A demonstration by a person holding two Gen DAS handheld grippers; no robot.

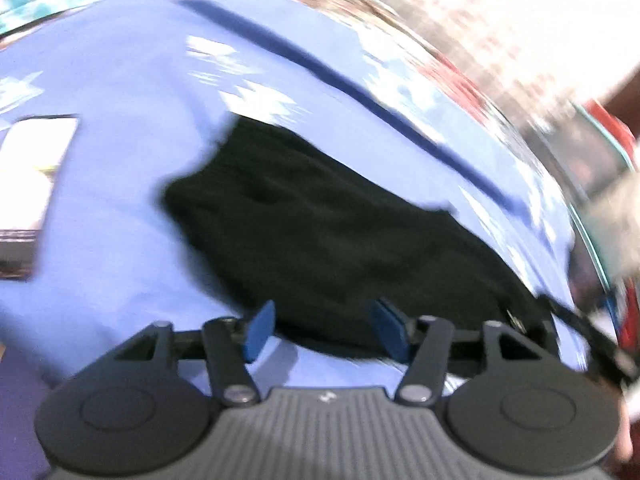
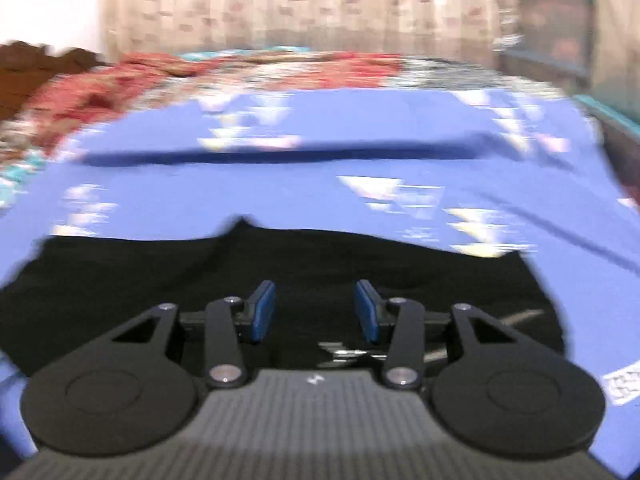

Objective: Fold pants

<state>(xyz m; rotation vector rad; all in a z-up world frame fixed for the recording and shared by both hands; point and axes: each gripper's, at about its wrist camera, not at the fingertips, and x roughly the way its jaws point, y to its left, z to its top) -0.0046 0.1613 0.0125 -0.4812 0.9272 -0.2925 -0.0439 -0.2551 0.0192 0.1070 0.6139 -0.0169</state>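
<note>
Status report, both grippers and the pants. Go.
Left gripper open, empty. Right gripper open, empty, over the fabric. Black pants lying on blue sheet, not gripped. Frames blurred; nothing seen in the way.

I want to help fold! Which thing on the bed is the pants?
Find the big blue sheet with pale triangle prints that covers the bed. On its near part lies one flat, dark patch of cloth: the pants, right ahead of both open grippers, left and right. It is the only plain black thing there; everything around it is blue or red-patterned.
</note>
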